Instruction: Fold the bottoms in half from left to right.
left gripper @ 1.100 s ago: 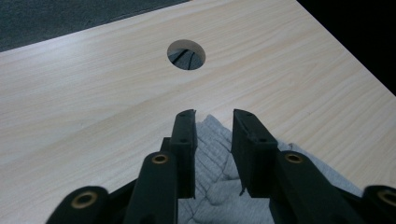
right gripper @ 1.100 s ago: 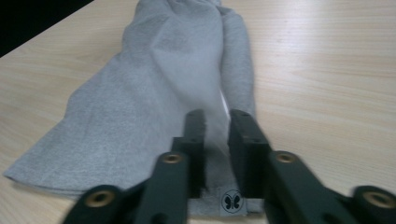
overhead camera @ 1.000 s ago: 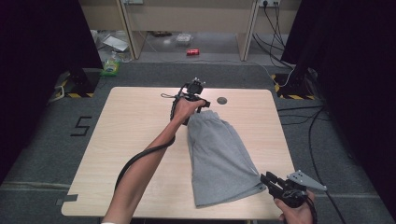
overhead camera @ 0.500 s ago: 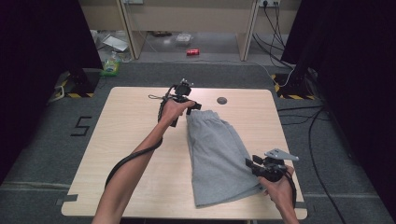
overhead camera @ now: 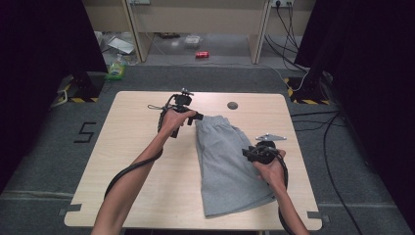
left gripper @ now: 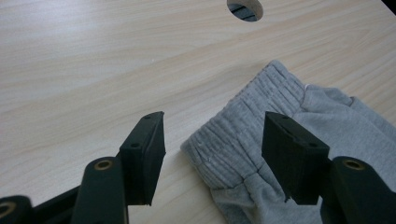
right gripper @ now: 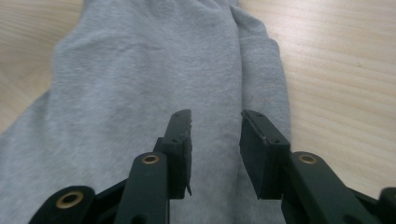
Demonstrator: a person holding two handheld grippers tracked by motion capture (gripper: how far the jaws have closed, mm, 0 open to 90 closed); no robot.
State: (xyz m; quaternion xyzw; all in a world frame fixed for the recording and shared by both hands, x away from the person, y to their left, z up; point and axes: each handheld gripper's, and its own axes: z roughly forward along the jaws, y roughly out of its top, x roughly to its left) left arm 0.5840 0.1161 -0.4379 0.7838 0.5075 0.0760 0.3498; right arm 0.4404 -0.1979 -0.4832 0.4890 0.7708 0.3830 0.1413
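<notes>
The left gripper (left gripper: 212, 156), jaws just spread, straddles the shorts' (overhead camera: 227, 161) waistband corner at twelve o'clock. The right gripper (right gripper: 215, 154) hangs parted, empty; a shallow pinch could slip.

The wooden table (overhead camera: 147, 161) is lit evenly from above, and no strong glare is seen on it. Dark areas are found at both sides of the high view. Only soft, short shadows are cast under the grey shorts (overhead camera: 227, 166) and the arms. The high view is a little soft, and small things are hard to make out. In both gripper views the cloth and wood grain are shown sharply, while the black jaws close to the camera are slightly blurred.
</notes>
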